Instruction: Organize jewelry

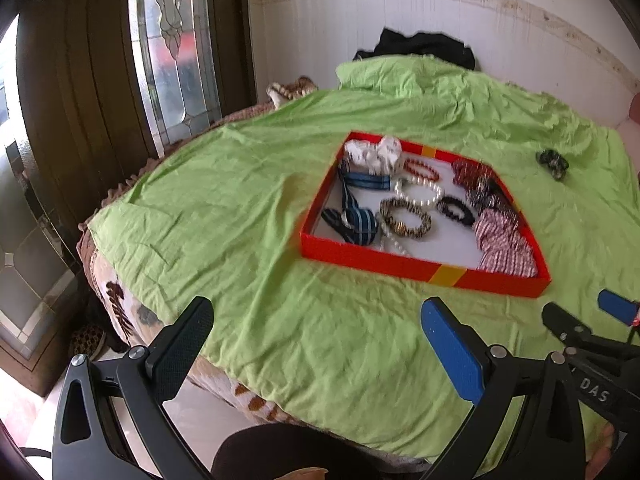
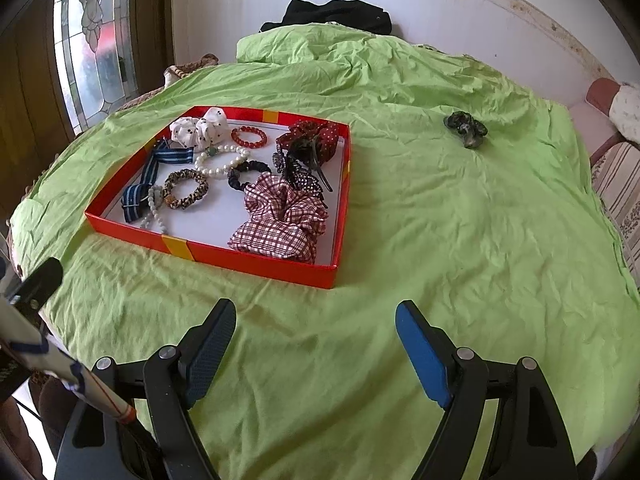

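Dark green scrunchie (image 2: 466, 127) lies alone on the green sheet (image 2: 440, 240), far right, well apart from the red tray (image 2: 256, 266). Everything else is already in the tray: plaid scrunchie (image 2: 280, 220), white dotted bow (image 2: 198, 128), pearl bracelet (image 2: 222, 162), red bead bracelet (image 2: 249, 137), striped ribbon (image 2: 148, 178), leopard band (image 2: 185, 188).

Handling, by judgement: the stray piece looks like soft gathered fabric, light, not fragile, unlikely to slip. It should crush under a pinch, so take it across the bunched middle rather than at a loose edge. The sheet is wrinkled and may lift with it if the pinch goes too deep.

Right tool (image 2: 316, 344): spread wide, nothing between the pads, low over the near sheet. Scrunchie sits far ahead and to the right of it.

Left tool (image 1: 318, 340): also spread, empty, near edge; tray ahead of it, scrunchie (image 1: 553, 163) far right beyond the tray.
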`<action>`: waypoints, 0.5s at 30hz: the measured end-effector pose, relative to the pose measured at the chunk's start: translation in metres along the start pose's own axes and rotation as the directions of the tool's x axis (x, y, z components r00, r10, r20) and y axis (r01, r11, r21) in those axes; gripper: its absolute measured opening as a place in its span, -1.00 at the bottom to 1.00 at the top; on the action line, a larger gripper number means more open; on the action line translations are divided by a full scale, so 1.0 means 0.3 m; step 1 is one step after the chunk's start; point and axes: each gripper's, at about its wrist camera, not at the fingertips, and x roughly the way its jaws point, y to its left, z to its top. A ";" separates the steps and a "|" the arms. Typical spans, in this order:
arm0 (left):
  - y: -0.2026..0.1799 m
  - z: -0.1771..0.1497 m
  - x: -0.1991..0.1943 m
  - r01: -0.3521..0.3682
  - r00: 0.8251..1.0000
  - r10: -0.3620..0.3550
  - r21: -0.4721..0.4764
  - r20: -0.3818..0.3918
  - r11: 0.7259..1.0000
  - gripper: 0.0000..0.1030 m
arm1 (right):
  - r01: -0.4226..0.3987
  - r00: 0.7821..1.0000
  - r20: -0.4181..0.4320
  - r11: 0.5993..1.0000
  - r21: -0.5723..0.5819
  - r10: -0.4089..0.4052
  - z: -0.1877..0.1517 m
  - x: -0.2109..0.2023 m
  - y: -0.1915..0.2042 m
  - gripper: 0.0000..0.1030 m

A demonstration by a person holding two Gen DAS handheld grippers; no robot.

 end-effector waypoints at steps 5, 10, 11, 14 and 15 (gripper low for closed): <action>-0.016 -0.005 0.036 0.003 0.999 -0.003 0.009 -0.044 1.000 1.00 | -0.008 1.000 -0.013 1.000 -0.004 0.008 0.003 0.018 0.000 0.67; -0.016 -0.008 0.053 -0.005 0.998 0.005 -0.001 -0.069 1.000 1.00 | -0.016 1.000 -0.021 1.000 -0.024 0.015 0.007 0.030 0.014 0.67; -0.017 -0.009 0.055 -0.005 0.997 0.005 -0.003 -0.073 1.000 1.00 | -0.017 1.000 -0.021 0.999 -0.030 0.017 0.008 0.031 0.017 0.67; -0.022 -0.008 0.054 -0.007 0.997 0.007 -0.002 -0.075 1.000 1.00 | -0.023 1.000 -0.021 0.999 -0.039 0.022 0.008 0.034 0.021 0.67; -0.025 -0.008 0.051 -0.007 0.997 0.007 -0.001 -0.073 1.000 1.00 | -0.024 1.000 -0.021 0.999 -0.039 0.023 0.007 0.034 0.021 0.67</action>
